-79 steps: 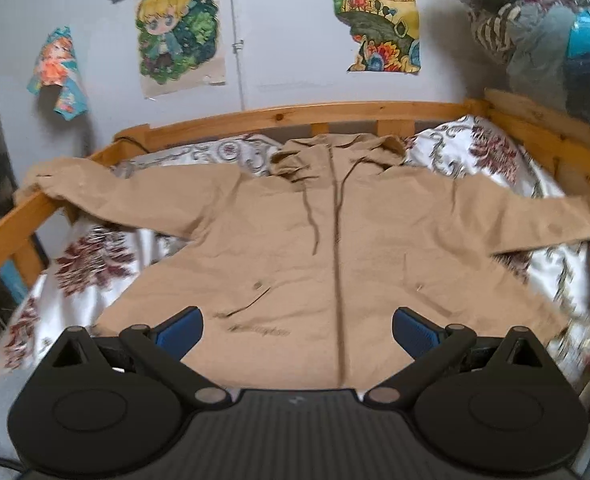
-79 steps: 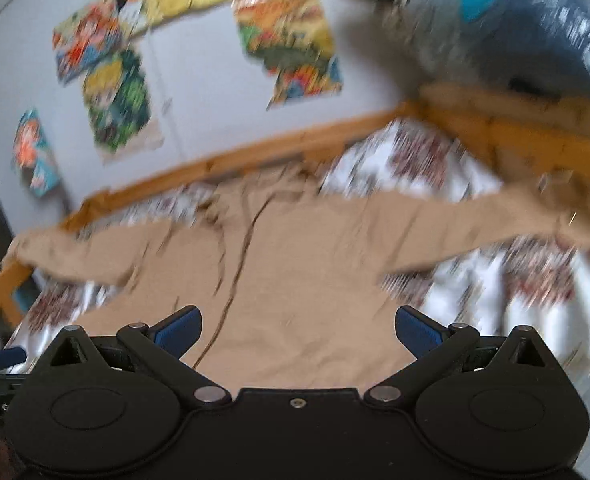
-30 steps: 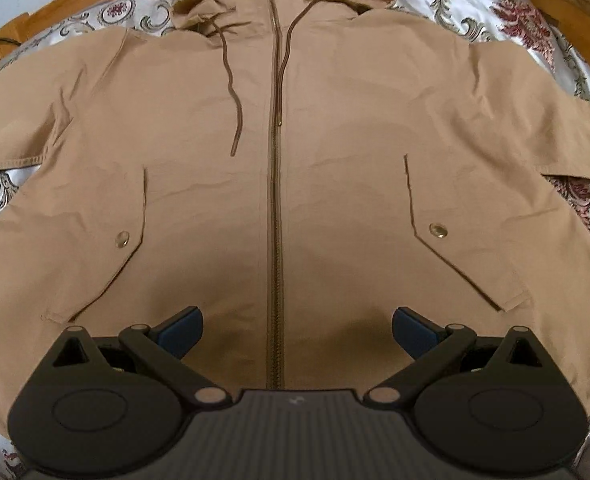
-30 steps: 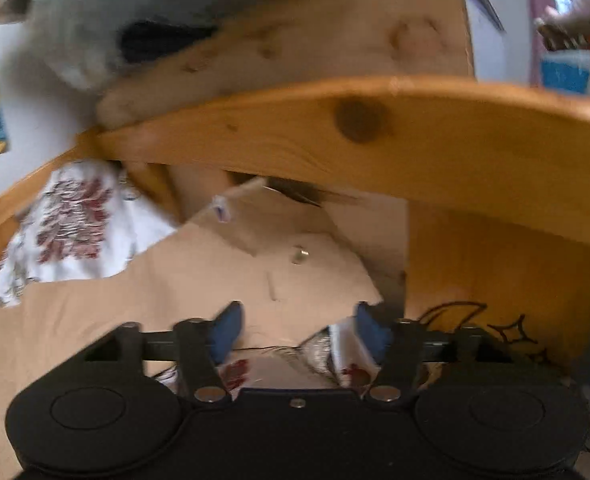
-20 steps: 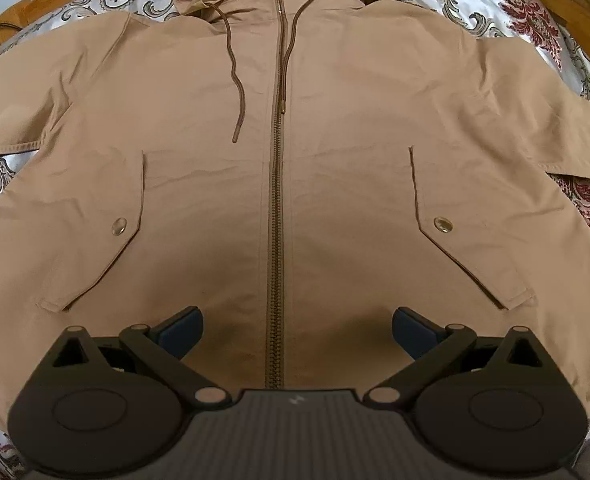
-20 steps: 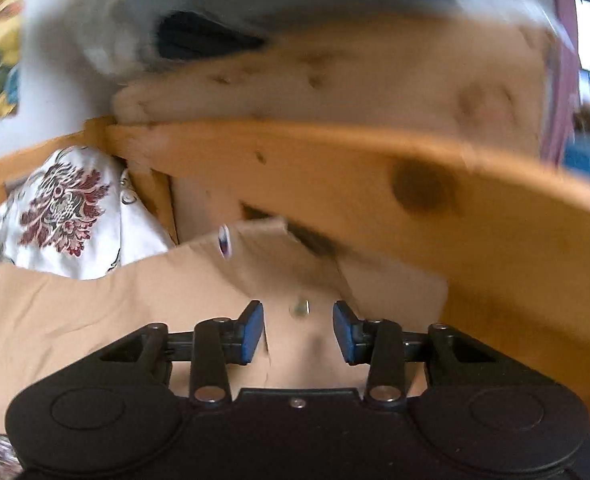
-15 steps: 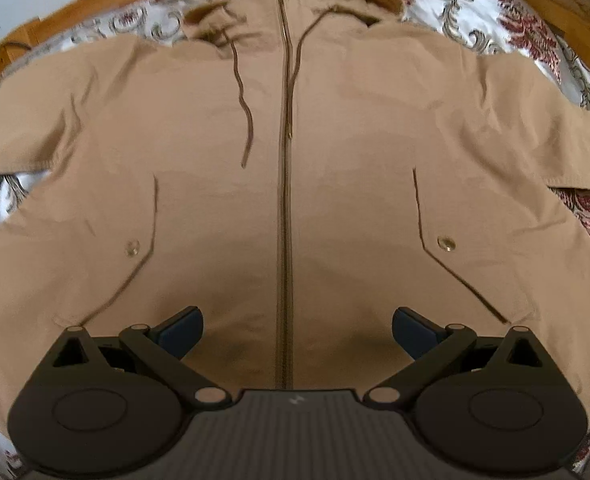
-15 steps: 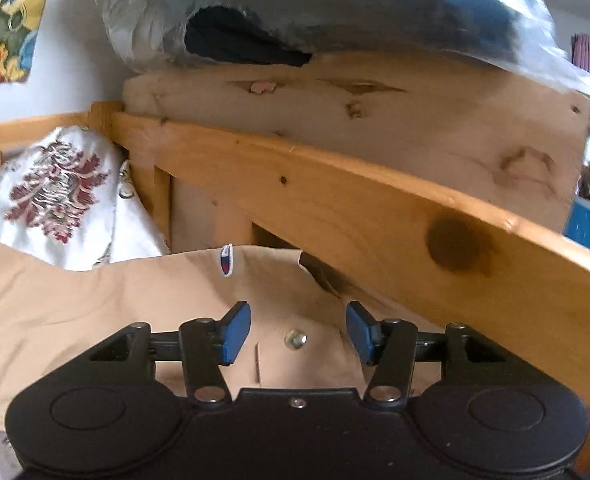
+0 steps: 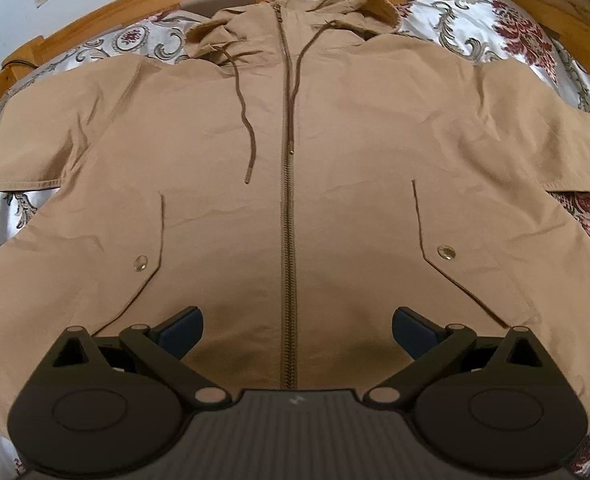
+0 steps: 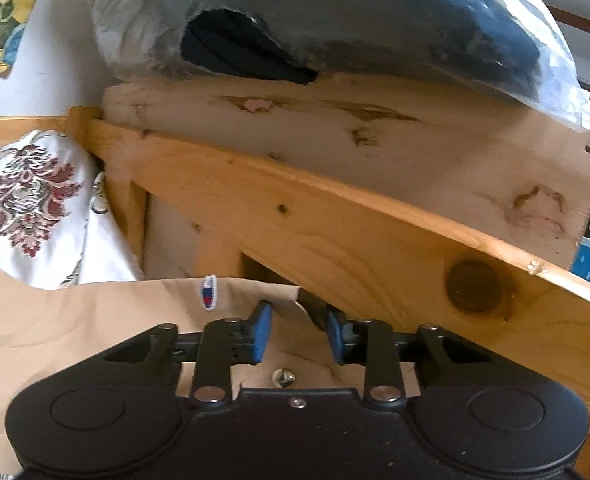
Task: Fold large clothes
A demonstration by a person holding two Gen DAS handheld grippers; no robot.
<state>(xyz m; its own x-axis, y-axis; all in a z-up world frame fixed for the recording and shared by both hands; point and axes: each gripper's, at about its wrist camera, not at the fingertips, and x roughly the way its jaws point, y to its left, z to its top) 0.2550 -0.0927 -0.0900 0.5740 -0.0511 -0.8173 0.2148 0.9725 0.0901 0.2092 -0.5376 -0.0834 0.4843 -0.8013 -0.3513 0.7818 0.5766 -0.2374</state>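
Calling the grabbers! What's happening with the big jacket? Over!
Left gripper open over jacket, holding nothing. Right gripper closing around sleeve cuff, not pinched yet. Wooden bed rail crowds the right fingers.

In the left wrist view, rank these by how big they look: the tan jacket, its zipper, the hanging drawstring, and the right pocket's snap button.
1. tan jacket, which fills most of the frame
2. zipper, running from collar to hem
3. drawstring, well shorter than the zipper
4. snap button, a small disc
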